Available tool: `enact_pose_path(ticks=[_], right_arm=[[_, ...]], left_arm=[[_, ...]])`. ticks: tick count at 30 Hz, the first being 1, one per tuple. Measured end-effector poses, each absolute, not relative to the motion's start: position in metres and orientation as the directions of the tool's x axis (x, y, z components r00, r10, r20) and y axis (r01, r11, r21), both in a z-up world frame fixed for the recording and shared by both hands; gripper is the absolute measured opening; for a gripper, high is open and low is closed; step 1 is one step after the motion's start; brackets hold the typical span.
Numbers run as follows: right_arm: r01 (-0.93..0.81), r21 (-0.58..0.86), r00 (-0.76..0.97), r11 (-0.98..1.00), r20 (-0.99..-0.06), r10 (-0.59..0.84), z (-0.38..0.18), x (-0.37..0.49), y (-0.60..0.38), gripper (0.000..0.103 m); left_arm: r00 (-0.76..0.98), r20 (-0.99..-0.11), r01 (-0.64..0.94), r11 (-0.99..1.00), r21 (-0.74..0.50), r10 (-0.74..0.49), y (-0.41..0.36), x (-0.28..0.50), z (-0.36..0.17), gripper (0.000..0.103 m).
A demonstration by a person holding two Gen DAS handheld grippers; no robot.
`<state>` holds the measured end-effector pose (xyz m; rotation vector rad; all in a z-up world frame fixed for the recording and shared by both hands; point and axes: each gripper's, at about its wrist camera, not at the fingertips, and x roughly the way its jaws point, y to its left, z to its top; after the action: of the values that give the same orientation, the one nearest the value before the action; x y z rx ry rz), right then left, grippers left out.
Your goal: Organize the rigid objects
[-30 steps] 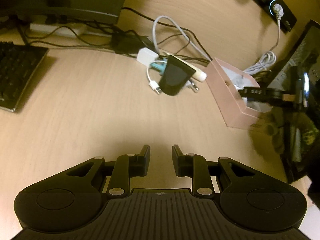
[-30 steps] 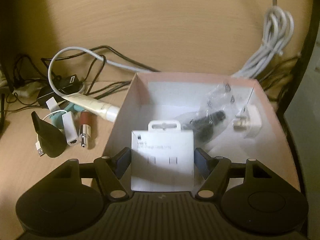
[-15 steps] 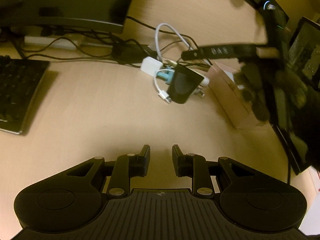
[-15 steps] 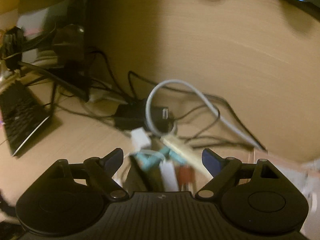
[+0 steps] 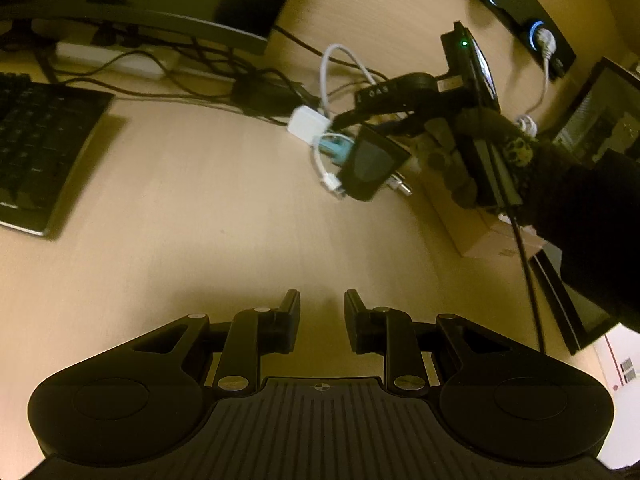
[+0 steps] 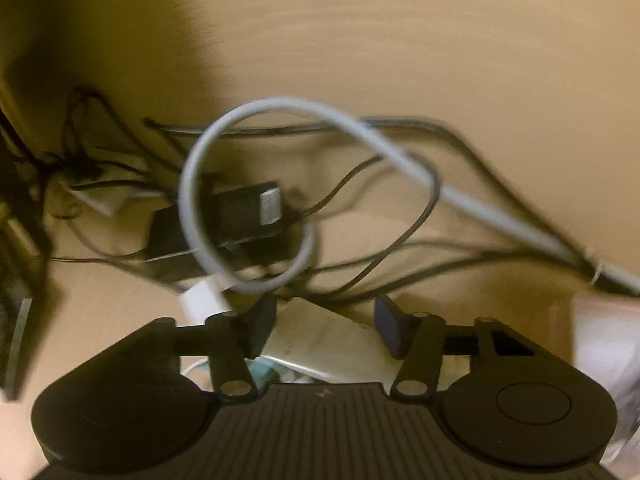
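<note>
Cream plastic tube [image 6: 324,340] lies between the closing right tongs [image 6: 325,328], pads not visibly pressing; left tongs [image 5: 322,312] stand apart, empty, above the beige wooden worktop [image 5: 200,200].

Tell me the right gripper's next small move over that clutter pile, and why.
Probably ease the right gripper down a little and close: the cream tube lies between its fingers, which have just been closing but show a gap on the right side.
</note>
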<state>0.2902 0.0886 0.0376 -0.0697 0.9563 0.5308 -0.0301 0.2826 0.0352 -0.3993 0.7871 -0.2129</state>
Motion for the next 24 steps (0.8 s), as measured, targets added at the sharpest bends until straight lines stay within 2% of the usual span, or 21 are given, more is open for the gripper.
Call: enact_pose_path(ticks=[6,11,15,17,21,24], right_arm=[[-0.497,0.307,0.360,0.812,-0.778,0.514,0.027,0.222,0.084,0.050],[-0.551,0.365,0.287,0.750,-0.762,0.581,0.023,0.155,0.074,0.050],[-0.636,0.234,0.349,0.736,-0.763,0.544,0.039,0.107,0.062,0.054],[-0.643,0.160,0.419,0.749,-0.746,0.518,0.052,0.088,0.049,0.070],[-0.597,0.047,0.557,0.801,-0.694,0.456,0.077,0.060,0.016,0.074],[-0.547,0.029,0.606,0.837,-0.676,0.419,0.085,0.049,-0.006,0.074]], left_arm=[[0.673,-0.652,0.069,0.907,-0.415,-0.349,0.267,-0.026,0.032,0.026],[0.659,-0.660,0.092,0.910,-0.405,-0.360,0.256,-0.030,0.032,0.026],[0.653,-0.657,0.123,0.909,-0.399,-0.377,0.244,-0.035,0.034,0.027],[0.666,-0.639,0.148,0.907,-0.394,-0.386,0.239,-0.037,0.039,0.027],[0.750,-0.556,0.104,0.894,-0.436,-0.358,0.252,-0.023,0.064,0.027],[0.788,-0.543,0.092,0.928,-0.362,-0.290,0.250,0.018,0.087,0.027]])
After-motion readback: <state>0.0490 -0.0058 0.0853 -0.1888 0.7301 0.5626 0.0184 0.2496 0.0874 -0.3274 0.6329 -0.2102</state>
